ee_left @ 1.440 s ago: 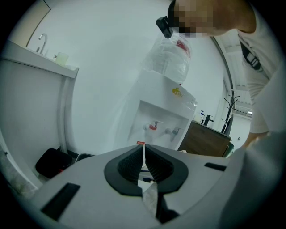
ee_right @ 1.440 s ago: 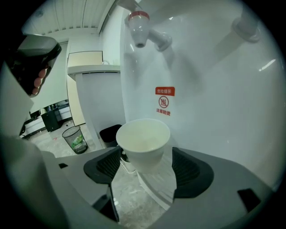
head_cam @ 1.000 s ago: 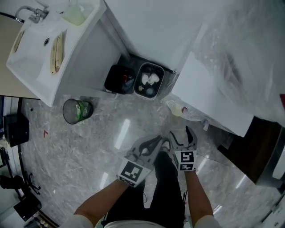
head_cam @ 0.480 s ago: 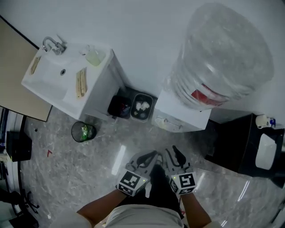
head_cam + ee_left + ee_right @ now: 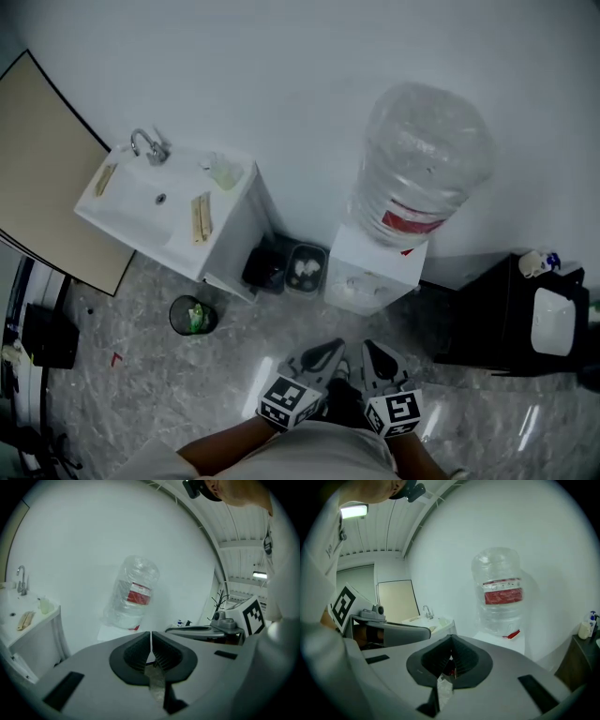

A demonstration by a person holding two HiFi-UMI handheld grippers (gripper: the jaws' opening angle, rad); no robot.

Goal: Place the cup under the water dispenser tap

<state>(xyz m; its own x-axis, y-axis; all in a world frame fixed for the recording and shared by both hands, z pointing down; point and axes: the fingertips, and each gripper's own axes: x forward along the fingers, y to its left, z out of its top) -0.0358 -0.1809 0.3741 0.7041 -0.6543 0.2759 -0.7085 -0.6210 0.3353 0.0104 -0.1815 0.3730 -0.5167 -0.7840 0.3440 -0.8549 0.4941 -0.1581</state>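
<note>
Your left gripper (image 5: 329, 349) and right gripper (image 5: 371, 347) are both pressed shut on nothing, so you risk reaching the white, clear-bottled water dispenser (image 5: 377, 266) without any cup.

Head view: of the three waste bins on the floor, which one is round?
The bin holding green rubbish, alone by the sink cabinet. The black bin and grey bin are rectangular, side by side.

White water dispenser (image 5: 370, 267), upright, clear bottle (image 5: 422, 159) atop
</note>
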